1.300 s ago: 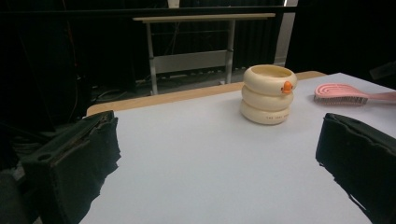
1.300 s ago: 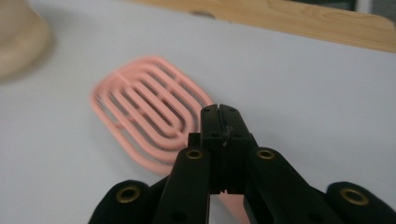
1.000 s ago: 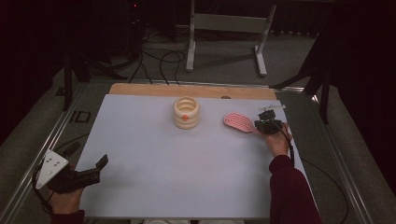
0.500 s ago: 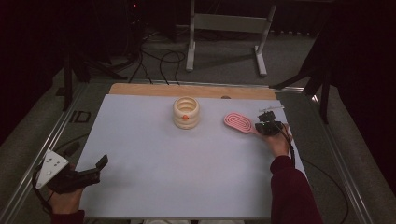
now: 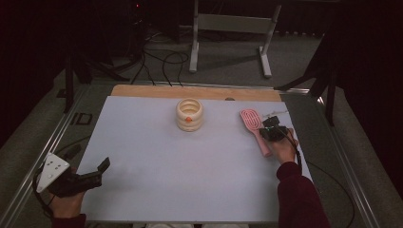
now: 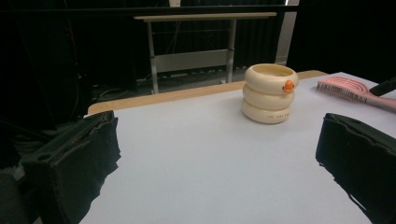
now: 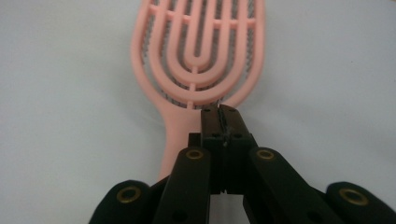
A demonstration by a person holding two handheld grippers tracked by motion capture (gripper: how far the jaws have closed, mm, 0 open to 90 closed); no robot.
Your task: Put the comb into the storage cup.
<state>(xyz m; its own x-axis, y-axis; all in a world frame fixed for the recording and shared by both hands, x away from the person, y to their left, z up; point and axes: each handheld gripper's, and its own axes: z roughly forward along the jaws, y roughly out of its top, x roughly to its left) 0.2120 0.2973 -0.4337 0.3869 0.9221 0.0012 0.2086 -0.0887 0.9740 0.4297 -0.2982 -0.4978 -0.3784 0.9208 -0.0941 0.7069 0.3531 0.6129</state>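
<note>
The stacked cream rings [image 6: 270,93] carry writing too small to read. The right tongs [image 7: 220,112] hover pressed together, empty, over the pink brush [image 5: 254,127] near the surface's [image 5: 190,180] right edge; the left tongs [image 5: 97,170] gape wide.

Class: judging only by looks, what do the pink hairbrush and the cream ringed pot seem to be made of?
Pink hairbrush: probably moulded plastic, matte; one piece with open looped ribs, uniform colour. Cream ringed pot: plastic or glazed ceramic, hard to tell; smooth rounded rings with a soft sheen and a small orange knob.

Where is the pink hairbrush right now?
In the high view the pink hairbrush lies flat on the table's right side, right of the cream ringed pot, under the shut right tongs.
</note>
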